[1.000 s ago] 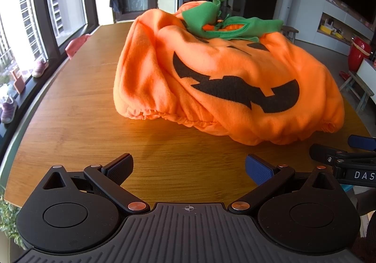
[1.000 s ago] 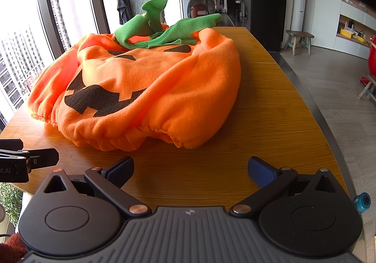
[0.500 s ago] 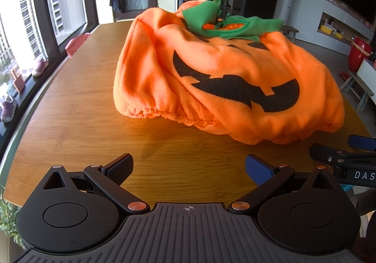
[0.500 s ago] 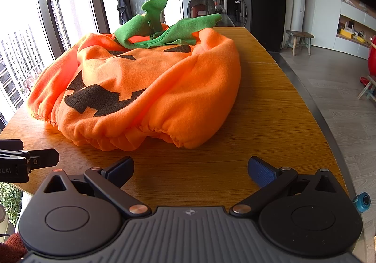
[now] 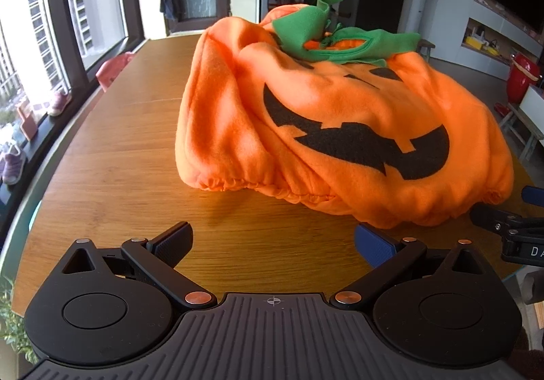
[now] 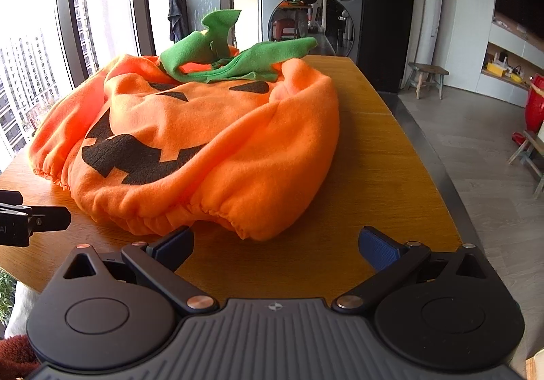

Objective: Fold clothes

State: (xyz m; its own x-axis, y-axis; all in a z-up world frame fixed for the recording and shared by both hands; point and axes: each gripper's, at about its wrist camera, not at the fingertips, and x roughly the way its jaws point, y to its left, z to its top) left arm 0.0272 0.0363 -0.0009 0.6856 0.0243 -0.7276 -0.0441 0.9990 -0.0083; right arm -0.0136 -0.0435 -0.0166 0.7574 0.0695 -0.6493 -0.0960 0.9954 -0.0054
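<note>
The pumpkin costume is lying in a puffy heap in the middle of the wooden surface, face side up, with its black grin turned toward me and its green collar bunching at the far end. The gathered hem is sitting along the near edge of the heap, which I judge is the natural place to take hold, since elastic gives the fingers a firm ridge.

I am holding the left gripper low over bare wood, just short of the hem's left stretch, with its fingers spread wide apart and nothing between them. The right gripper is hovering nearer the cloth, its fingers equally wide and empty, the left one almost at the hem. Each gripper's tip is showing at the edge of the other's view, so they are sitting side by side, facing the costume's near corners.

Folding is not yet begun, I reckon. Thick fleece like this may spring back, so it probably needs flattening first.

Beyond the surface, a washing machine and tall windows are standing.
</note>
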